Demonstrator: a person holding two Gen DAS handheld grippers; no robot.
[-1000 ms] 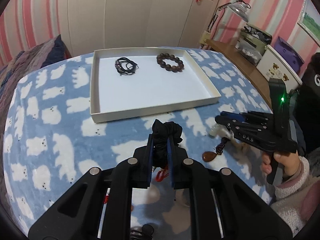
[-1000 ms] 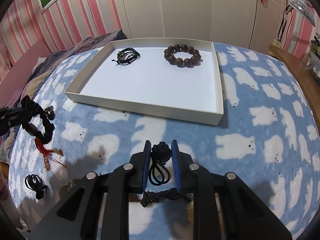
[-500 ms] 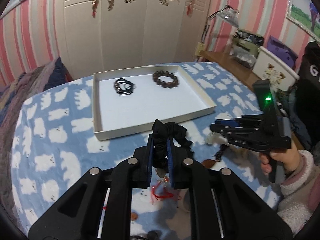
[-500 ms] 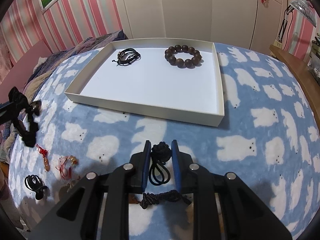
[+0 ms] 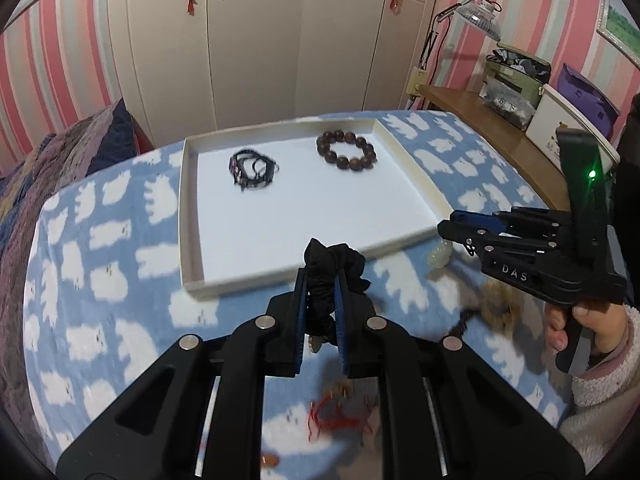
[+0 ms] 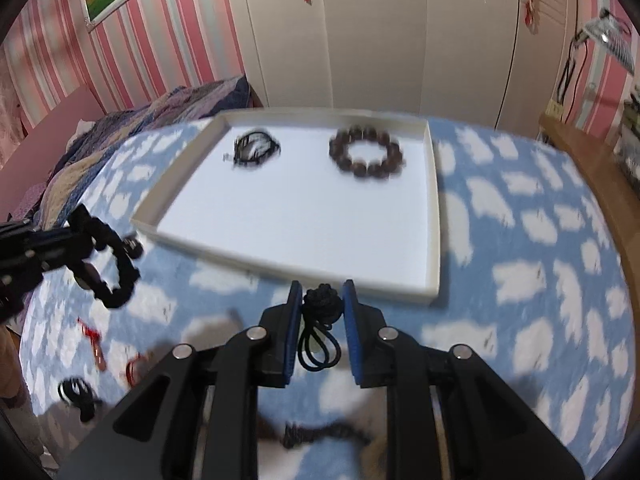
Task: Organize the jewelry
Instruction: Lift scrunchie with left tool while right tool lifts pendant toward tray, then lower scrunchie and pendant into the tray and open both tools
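Bracelets first: two lie inside the white tray (image 5: 192,216), a black cord bracelet (image 5: 253,168) toward its far left and a brown bead bracelet (image 5: 346,155) toward its far right, well apart from each other. The tray sits on a blue blanket (image 5: 100,280) printed with white bears.

Left gripper (image 5: 321,280) is up off the blanket, its fingers clamped on a black braided bracelet (image 5: 332,264), which bunches above the tips just short of the tray's near rim. From the right wrist camera the same bracelet (image 6: 114,264) hangs as a loop at the far left.

Right gripper (image 6: 322,300) has its fingers pressed together on one black knotted cord (image 6: 321,307), with two thin loops dangling below the knot. The letters "DAS" are readable on the side of the right gripper (image 5: 452,228) in the left wrist view, and a green light glows on it.

Loose on the blanket: a red string charm (image 5: 340,420) and one small black hair tie (image 6: 76,394); both are blurred.
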